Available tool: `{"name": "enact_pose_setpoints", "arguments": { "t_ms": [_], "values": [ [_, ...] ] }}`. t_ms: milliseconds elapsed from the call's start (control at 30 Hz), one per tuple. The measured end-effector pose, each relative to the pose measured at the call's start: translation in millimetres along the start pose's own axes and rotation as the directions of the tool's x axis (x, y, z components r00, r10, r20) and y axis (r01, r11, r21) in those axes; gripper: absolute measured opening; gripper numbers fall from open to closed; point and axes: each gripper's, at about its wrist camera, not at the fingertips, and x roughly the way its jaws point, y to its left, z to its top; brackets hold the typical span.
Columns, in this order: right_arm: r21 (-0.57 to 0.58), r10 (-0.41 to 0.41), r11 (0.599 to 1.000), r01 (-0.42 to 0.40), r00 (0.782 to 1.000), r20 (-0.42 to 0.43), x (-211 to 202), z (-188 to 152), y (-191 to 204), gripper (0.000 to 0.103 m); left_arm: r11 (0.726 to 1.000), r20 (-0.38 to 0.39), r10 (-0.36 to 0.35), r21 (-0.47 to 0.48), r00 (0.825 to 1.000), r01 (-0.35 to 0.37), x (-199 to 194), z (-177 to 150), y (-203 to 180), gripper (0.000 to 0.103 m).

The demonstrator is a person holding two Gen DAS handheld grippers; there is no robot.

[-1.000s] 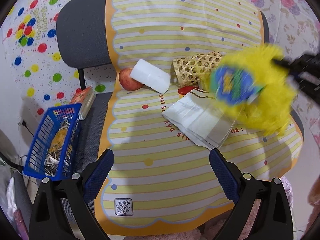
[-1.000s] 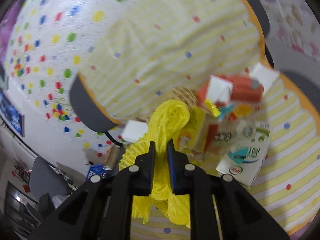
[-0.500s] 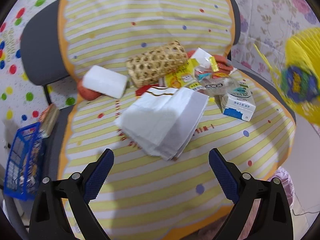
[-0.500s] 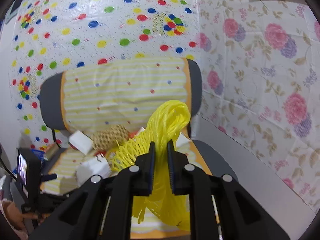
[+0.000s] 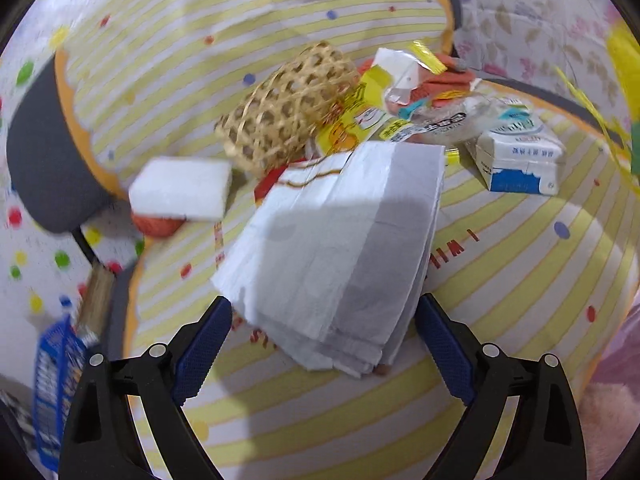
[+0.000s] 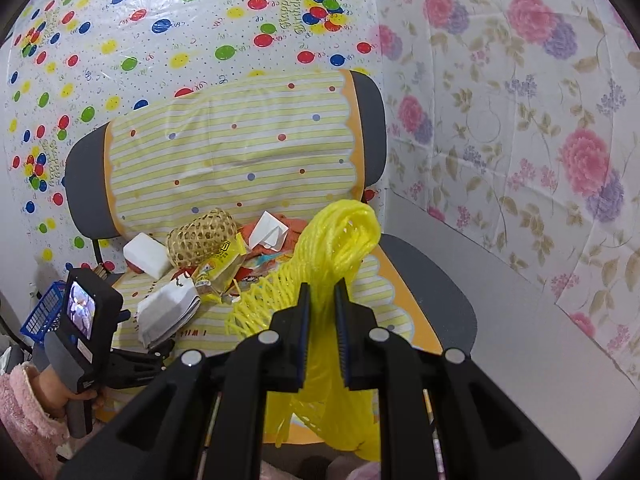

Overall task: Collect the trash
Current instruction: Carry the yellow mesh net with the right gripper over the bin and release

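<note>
Since a second ago left gripper (image 5: 322, 344) has dropped closer, jaws spread either side of napkin stack (image 5: 340, 240) on chair seat cover (image 5: 520, 280), likely next pickup. Right gripper (image 6: 320, 316) pinches one yellow mesh bag (image 6: 340, 240), held aside as collector. Counted: one milk carton (image 5: 520, 160), one wicker basket (image 5: 286, 110), one white block (image 5: 182, 188)

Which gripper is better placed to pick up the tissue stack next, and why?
Left. The left gripper is open, straddling the tissue stack; the right gripper is shut on the yellow net bag.
</note>
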Motion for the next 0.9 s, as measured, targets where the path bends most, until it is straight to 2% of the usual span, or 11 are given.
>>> {"name": "enact_pose_setpoints", "arguments": {
  "t_ms": [100, 167, 233, 300, 333, 367, 400, 500, 567, 767, 900],
  "values": [
    [0.003, 0.008, 1.000, -0.008, 1.000, -0.006, 2.8, -1.1, 1.2, 0.012, 0.999, 0.013, 0.030, 0.026, 0.999, -0.031, 3.3, 5.1, -3.6, 0.090],
    [0.005, 0.012, 1.000, -0.012, 1.000, -0.008, 1.9, -1.1, 1.9, 0.012, 0.999, 0.009, 0.030, 0.017, 0.999, -0.031, 3.8, 7.7, -2.0, 0.064],
    [0.001, 0.010, 1.000, -0.010, 1.000, -0.001, -2.0, -1.1, 1.8, 0.012, 1.000, 0.008, 0.014, -0.011, 1.000, -0.014, -1.6, 8.6, 1.6, 0.046],
    [-0.003, 0.005, 1.000, -0.005, 1.000, 0.006, -6.0, -0.7, 1.7, 0.012, 0.999, 0.041, -0.008, -0.047, 0.999, 0.010, -13.3, 8.2, 7.1, 0.031],
    [-0.003, 0.006, 1.000, -0.006, 1.000, 0.007, -7.4, -0.4, 1.6, 0.012, 0.998, 0.055, -0.023, -0.062, 0.998, 0.027, -18.5, 8.7, 10.2, 0.015],
    [-0.002, 0.014, 1.000, -0.014, 1.000, 0.010, -9.9, 0.1, 1.7, 0.012, 0.995, 0.072, -0.051, -0.086, 0.996, 0.057, -27.1, 9.8, 17.8, 0.006],
    [-0.003, 0.022, 1.000, -0.022, 1.000, 0.012, -12.2, 0.6, 2.2, 0.012, 0.990, 0.092, -0.078, -0.110, 0.993, 0.088, -35.9, 10.8, 24.7, 0.003],
    [0.002, 0.057, 0.998, -0.057, 0.998, 0.026, -21.7, 1.0, 1.7, 0.012, 0.959, 0.156, -0.189, -0.183, 0.970, 0.217, -67.2, 16.2, 46.1, 0.001],
    [0.019, 0.066, 0.998, -0.067, 0.997, 0.037, -29.4, 0.0, -1.0, 0.012, 0.938, 0.207, -0.246, -0.196, 0.947, 0.287, -97.5, 17.9, 55.7, 0.001],
    [0.034, 0.025, 0.999, -0.025, 1.000, 0.018, -47.7, -6.6, -7.6, 0.012, 0.924, 0.308, -0.300, -0.142, 0.903, 0.356, -165.8, 14.4, 43.7, 0.001],
    [0.000, -0.043, 0.999, 0.043, 0.999, 0.014, -62.7, -14.8, -8.9, 0.012, 0.905, 0.350, -0.354, -0.106, 0.867, 0.412, -194.3, 9.1, 19.9, 0.001]
  ]
}}
